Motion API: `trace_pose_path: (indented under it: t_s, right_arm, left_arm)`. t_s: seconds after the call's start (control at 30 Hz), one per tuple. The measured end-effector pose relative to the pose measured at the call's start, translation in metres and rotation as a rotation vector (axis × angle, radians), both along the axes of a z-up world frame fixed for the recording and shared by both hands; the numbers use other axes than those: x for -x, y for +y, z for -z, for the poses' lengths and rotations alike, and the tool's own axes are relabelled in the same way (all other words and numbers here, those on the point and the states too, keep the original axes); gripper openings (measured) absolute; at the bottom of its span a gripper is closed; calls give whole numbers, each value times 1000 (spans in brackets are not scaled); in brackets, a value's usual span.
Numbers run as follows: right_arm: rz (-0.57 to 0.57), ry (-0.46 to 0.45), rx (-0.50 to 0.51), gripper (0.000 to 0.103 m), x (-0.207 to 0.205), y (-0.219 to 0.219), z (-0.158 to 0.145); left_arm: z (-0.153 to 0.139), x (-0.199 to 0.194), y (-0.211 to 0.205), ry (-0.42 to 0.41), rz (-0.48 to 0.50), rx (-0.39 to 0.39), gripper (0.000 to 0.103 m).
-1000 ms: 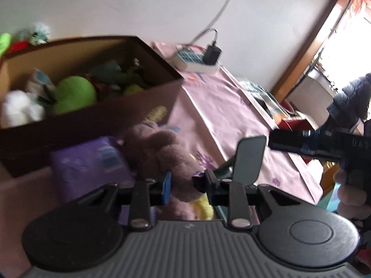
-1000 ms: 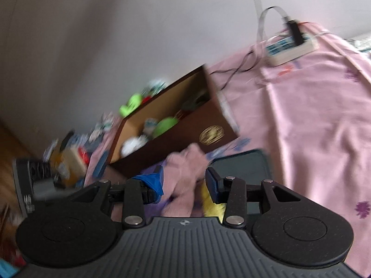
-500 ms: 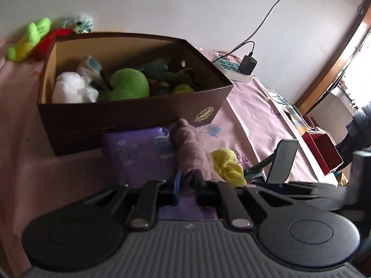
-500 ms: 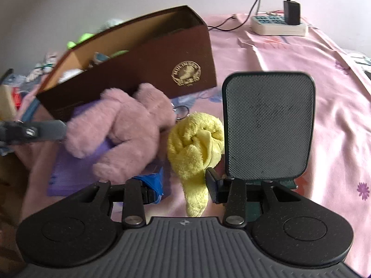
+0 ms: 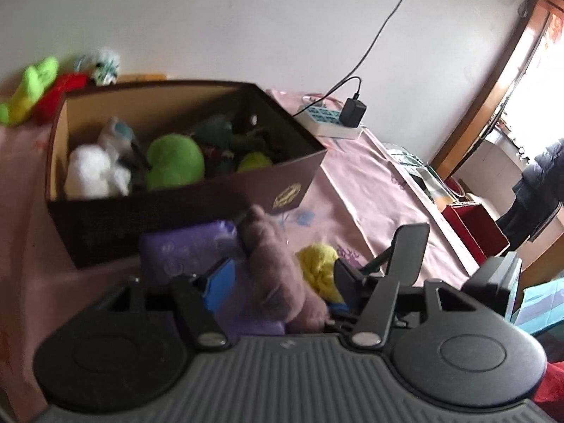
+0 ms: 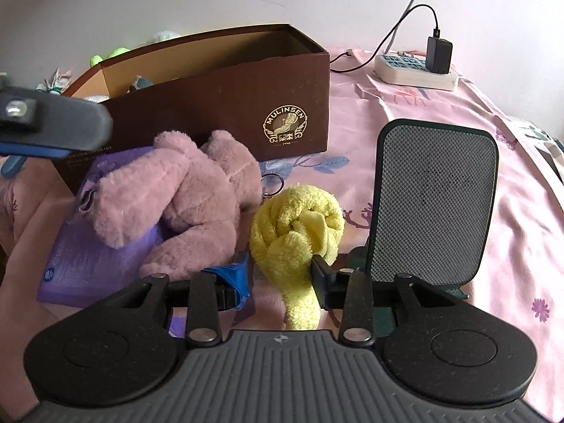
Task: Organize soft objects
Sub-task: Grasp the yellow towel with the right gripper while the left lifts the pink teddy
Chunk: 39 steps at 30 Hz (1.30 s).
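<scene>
A pink plush bear [image 6: 183, 204] lies on a purple pack [image 6: 88, 261] in front of a brown cardboard box [image 6: 246, 105]. A knotted yellow towel toy [image 6: 299, 225] lies to its right. My left gripper [image 5: 278, 282] is open, its jaws on either side of the bear [image 5: 275, 275]. My right gripper [image 6: 282, 275] is open around the lower end of the yellow toy, its right fingertip touching it. The box [image 5: 183, 211] holds several plush toys, among them a green one [image 5: 174, 165] and a white one [image 5: 93, 172].
A dark mesh stand [image 6: 433, 201] stands upright right of the yellow toy. A power strip with a charger [image 6: 416, 70] lies at the back of the pink bedsheet [image 6: 528, 211]. More plush toys [image 5: 31, 88] lie behind the box by the wall. The bed's edge runs along the right.
My left gripper has opened wide around the pink bear. My right gripper has moved forward and down, so that its jaws now sit around the yellow toy.
</scene>
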State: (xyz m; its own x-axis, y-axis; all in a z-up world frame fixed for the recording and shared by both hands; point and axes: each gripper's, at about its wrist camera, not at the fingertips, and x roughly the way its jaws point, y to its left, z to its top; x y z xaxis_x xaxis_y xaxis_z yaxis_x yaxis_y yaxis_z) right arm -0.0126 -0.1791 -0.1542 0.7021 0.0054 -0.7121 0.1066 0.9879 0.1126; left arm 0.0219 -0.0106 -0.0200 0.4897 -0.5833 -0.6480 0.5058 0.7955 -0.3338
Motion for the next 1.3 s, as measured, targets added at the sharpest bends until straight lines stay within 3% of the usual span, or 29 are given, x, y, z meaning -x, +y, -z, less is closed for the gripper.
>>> trace_pose_path:
  t_s: [0.23,0.27,0.3,0.33,0.53,0.93,0.97,1.0,1.2,1.3]
  right_arm:
    - [-27,-41,-14,4,6,-4,-4]
    - [-32,-50,-16,1,7,-6,-5]
    - [-35,-55,-19,0,8,-7,-6]
    - [-37,-58,-20,0,9,-8,-7]
    - [-32,-66,-49,0,14,-18,-11]
    - [-107,-77,-85,2,23,-21,-28]
    - [-107,-77,-77,3,22,-20,-27]
    - [-110,-75,-63,4,22,-19,-27]
    - [-199,-76,138,7,17,4,-13]
    - [-231,-90,225,7,16,11,-9]
  left_arm:
    - [27,-19,-36,53,34,-95,60]
    - [31,-20,-39,57,30,-105,53]
    - [34,-21,-42,46,30,-115,24]
    - [37,-23,-46,56,36,-131,21]
    - [36,-20,-47,26,14,-128,20]
    - [-10,6,-32,-57,36,11,14]
    - [-12,7,-29,-55,35,20,12]
    - [-14,9,-26,-55,33,31,0]
    - [-32,14,0,-122,-4,54,0]
    - [-23,8,6,-75,9,50,0]
